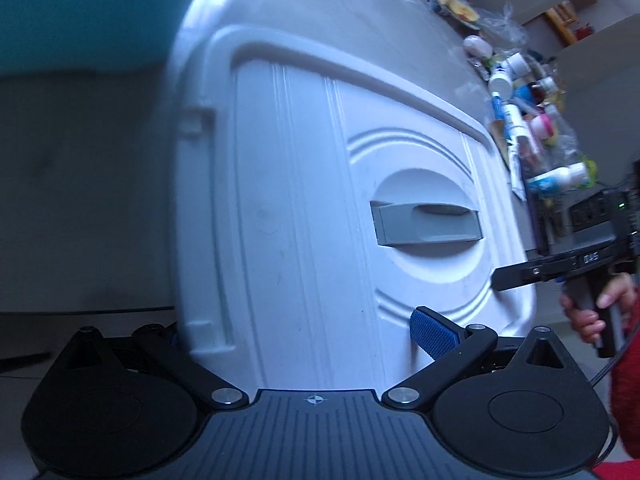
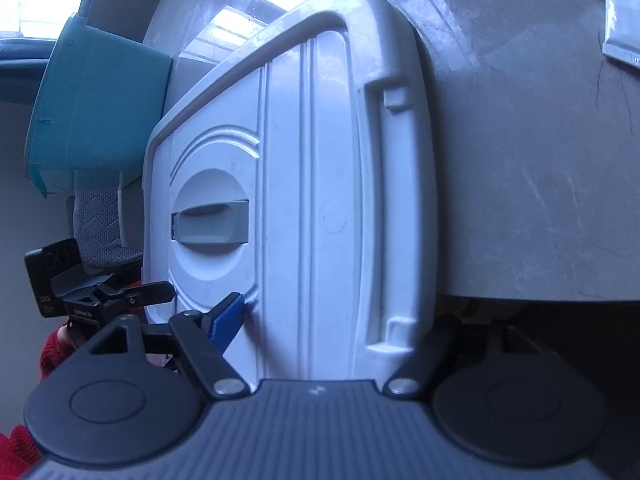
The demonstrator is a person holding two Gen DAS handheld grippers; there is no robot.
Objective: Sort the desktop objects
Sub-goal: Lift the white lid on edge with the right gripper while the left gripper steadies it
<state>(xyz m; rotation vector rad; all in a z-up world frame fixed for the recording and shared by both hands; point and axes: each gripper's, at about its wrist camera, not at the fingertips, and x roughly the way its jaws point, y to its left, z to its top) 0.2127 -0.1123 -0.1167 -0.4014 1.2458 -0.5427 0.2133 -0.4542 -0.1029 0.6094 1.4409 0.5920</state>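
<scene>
So I've got both claws on this big white moulded plastic lid [image 1: 304, 184] with a grey recessed handle [image 1: 424, 224], one at each end. My left gripper [image 1: 304, 336] straddles the near edge, one blue ribbed pad [image 1: 432, 332] pressed on top and the other finger hidden underneath, so it looks clamped. Same for the right gripper [image 2: 320, 320] at the opposite end. The lid seems light and stiff but smooth, so probably slippery. I'd grip the raised rim, not the flat middle. Bottle clutter [image 1: 532, 128] sits well off right.
</scene>
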